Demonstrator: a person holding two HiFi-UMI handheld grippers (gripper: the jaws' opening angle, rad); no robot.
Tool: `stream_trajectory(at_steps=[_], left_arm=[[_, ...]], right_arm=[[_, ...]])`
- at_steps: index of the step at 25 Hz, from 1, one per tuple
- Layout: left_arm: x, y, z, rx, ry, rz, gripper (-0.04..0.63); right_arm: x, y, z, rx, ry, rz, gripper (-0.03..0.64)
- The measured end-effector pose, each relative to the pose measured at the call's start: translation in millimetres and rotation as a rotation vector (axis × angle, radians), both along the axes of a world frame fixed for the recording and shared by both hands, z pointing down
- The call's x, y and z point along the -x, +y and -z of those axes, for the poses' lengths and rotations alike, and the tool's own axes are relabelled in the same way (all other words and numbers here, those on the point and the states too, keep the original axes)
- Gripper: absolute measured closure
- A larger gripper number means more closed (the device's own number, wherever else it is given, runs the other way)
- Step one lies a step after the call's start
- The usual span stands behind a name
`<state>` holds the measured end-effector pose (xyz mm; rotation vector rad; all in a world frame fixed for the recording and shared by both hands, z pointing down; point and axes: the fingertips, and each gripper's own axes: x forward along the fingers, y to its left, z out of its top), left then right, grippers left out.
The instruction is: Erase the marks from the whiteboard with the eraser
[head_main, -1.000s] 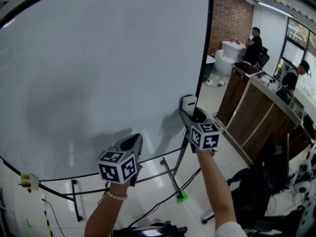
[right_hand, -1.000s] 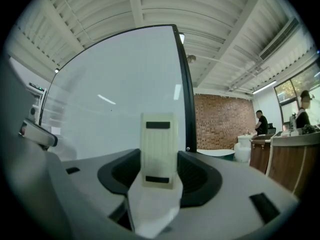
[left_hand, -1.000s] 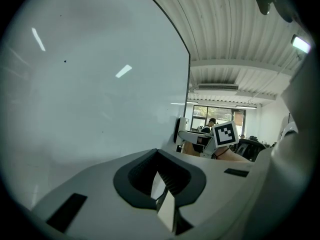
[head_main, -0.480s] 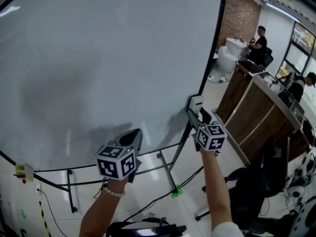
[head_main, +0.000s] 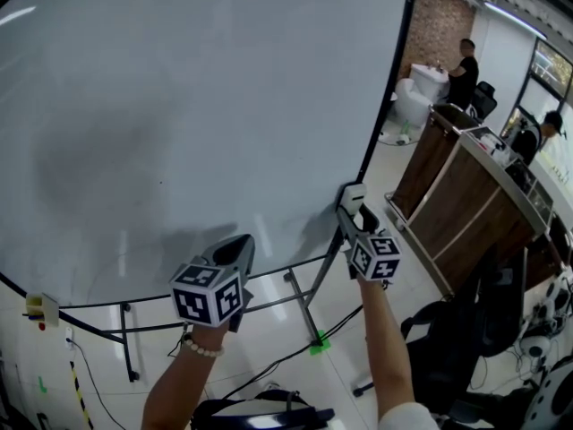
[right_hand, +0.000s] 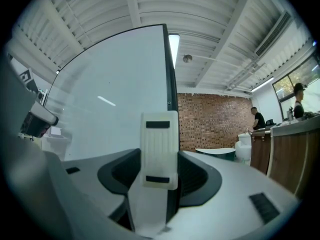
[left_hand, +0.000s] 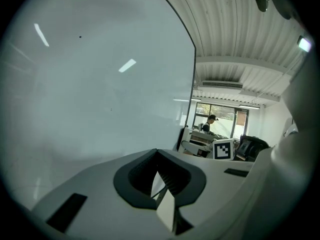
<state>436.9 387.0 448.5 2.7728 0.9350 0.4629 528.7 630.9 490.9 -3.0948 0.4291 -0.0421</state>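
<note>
1. One white eraser [right_hand: 160,149] stands straight up between the jaws of the right gripper [head_main: 354,215]. The jaws squeeze it from both sides.
2. In the head view the eraser [head_main: 352,194] sits low down by the black right edge of the whiteboard [head_main: 197,106]. It is hard to tell if it touches the board.
3. The whiteboard is big and nearly all white. It has a faint grey smudge [head_main: 89,164] on its left half and a tiny dark dot [head_main: 161,184] near the smudge.
4. The left gripper [head_main: 238,247] is held up in front of the bottom of the board, well apart from the eraser. In the left gripper view its jaws [left_hand: 160,178] are pressed together, and there is nothing between them.
5. Each gripper has a cube with black and white squares. The left hand's wrist has a bead bracelet [head_main: 201,351].
6. Under the board are the black legs of its stand [head_main: 303,305]. A small green thing [head_main: 318,343] lies on the shiny floor by one leg.
7. To the right stands a long brown wooden counter [head_main: 452,209]. Behind it is a red brick wall [head_main: 443,21].
8. Two people in dark clothes are far off on the right, one person near the brick wall [head_main: 463,72] and one person behind the counter [head_main: 537,134].
</note>
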Motion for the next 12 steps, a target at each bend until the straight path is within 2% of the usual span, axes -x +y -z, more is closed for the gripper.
stream_trajectory(at_steps=[4,7,12], left_arm=[[0,-7,-1,0.007,0.002,0.010,0.607],[2,-15,-3,0.018,0.001,0.020,0.607],[10,-38,-6,0.037,-0.001,0.041,0.607]], right_arm=[[3,-11,-2,0.009,-0.008,0.008,0.362],[7,-32,-2,0.035,-0.010,0.017,0.362],[15,-66,-2,0.027,-0.021,0.006,0.362]])
